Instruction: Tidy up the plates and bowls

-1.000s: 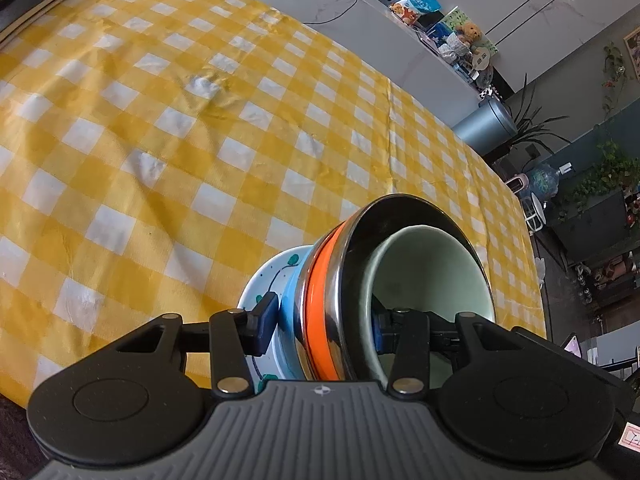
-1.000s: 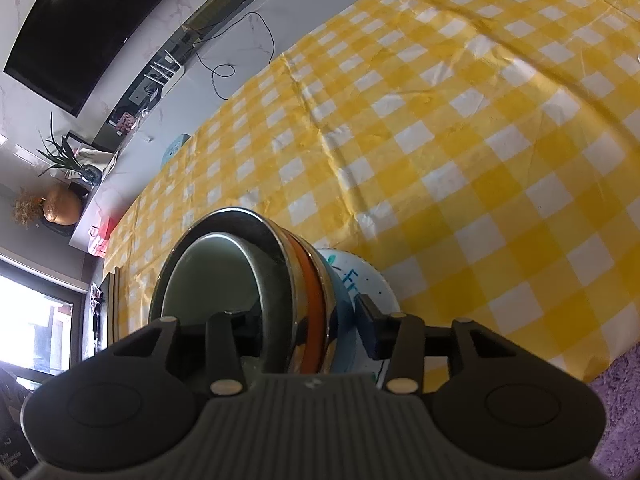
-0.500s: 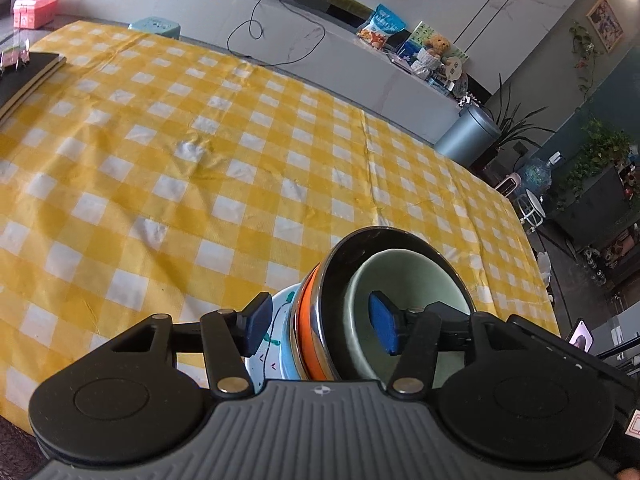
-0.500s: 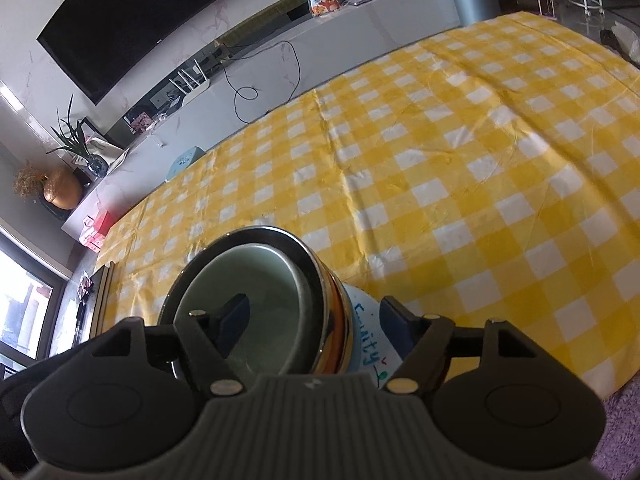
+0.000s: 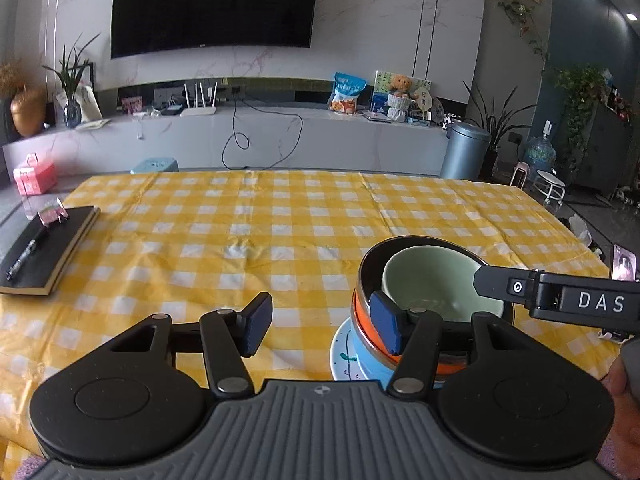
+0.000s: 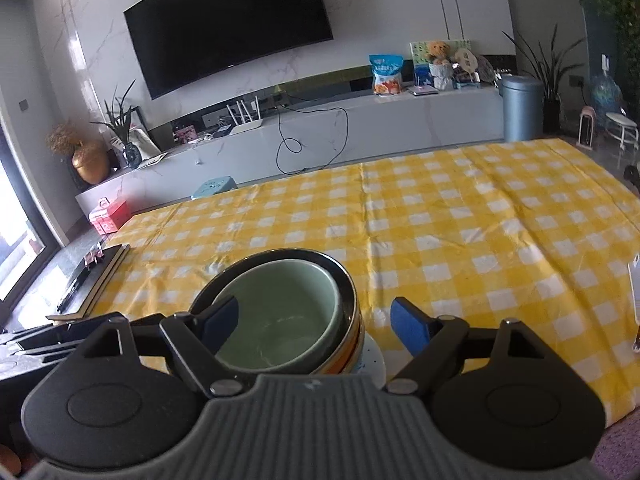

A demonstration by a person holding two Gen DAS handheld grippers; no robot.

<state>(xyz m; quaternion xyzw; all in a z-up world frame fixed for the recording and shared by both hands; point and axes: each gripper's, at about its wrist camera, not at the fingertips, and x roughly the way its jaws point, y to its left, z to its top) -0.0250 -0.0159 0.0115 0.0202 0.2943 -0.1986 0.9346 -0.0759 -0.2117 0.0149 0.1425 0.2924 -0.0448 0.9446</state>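
A stack of dishes stands upright on the yellow checked tablecloth near the front edge. A pale green bowl (image 5: 436,276) sits in a steel bowl (image 5: 368,264), over an orange bowl (image 5: 362,324) and a patterned white plate (image 5: 340,360). My left gripper (image 5: 320,328) is open just left of the stack, its right pad in front of the stack's wall without pressing. My right gripper (image 6: 316,324) has its jaws opening. The green bowl (image 6: 280,312) and the stack's right rim lie between its pads, which do not press. Part of the right gripper's body (image 5: 560,300) crosses the bowl.
A black notebook (image 5: 44,248) with a pen and a clip lies at the table's left edge. A phone (image 5: 624,262) lies at the right edge. The checked tablecloth (image 5: 280,220) stretches behind the stack. A TV wall and a low counter stand beyond the table.
Both grippers opened off the stack's rims, lifted back and rolled level. The stack, which looked tilted between the pads before, now stands upright on the cloth.
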